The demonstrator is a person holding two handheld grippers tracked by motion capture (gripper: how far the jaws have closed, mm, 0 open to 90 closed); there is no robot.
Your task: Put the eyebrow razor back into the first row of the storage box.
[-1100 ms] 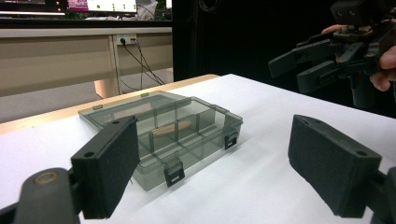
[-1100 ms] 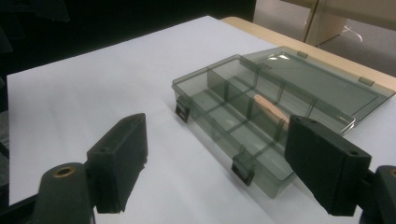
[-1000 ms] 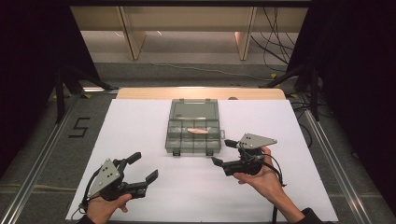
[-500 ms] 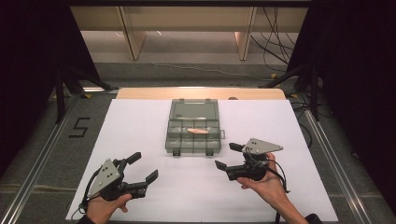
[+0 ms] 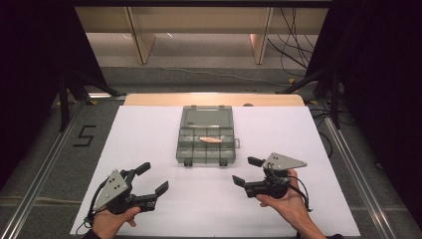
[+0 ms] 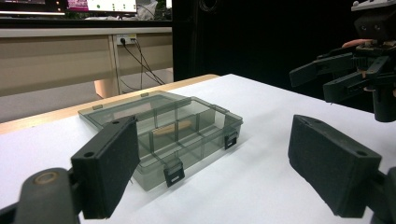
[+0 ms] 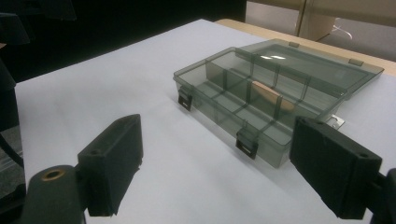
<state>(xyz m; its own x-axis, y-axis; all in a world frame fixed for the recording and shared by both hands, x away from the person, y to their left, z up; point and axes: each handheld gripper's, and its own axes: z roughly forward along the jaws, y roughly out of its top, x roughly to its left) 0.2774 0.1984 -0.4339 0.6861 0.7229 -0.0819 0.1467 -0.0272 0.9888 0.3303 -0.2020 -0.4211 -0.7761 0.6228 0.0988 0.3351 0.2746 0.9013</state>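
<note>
A smoky clear compartment box (image 5: pixel 206 135) lies in the middle of the white table with its lid folded back flat. A small tan piece (image 5: pixel 210 140) rests in one middle compartment, and the same tan piece (image 7: pixel 265 90) shows in the right gripper view. My left gripper (image 5: pixel 152 178) is open near the front left, short of the box, holding nothing. My right gripper (image 5: pixel 247 171) is open at the front right, jaws pointing left toward the box's front corner. In the left gripper view the box (image 6: pixel 173 128) lies ahead between the jaws, and the right gripper (image 6: pixel 327 77) hangs at the upper right.
The white sheet (image 5: pixel 149 129) covers the table, with a wooden edge (image 5: pixel 214 99) at the back. Two black latches (image 7: pixel 246 141) hang on the box's front wall. Dark curtains and stands flank both sides. A floor mark "5" (image 5: pixel 84 135) lies left of the table.
My right gripper has drawn back toward the front edge and slightly right, away from the box. The left gripper and the box have not moved.
</note>
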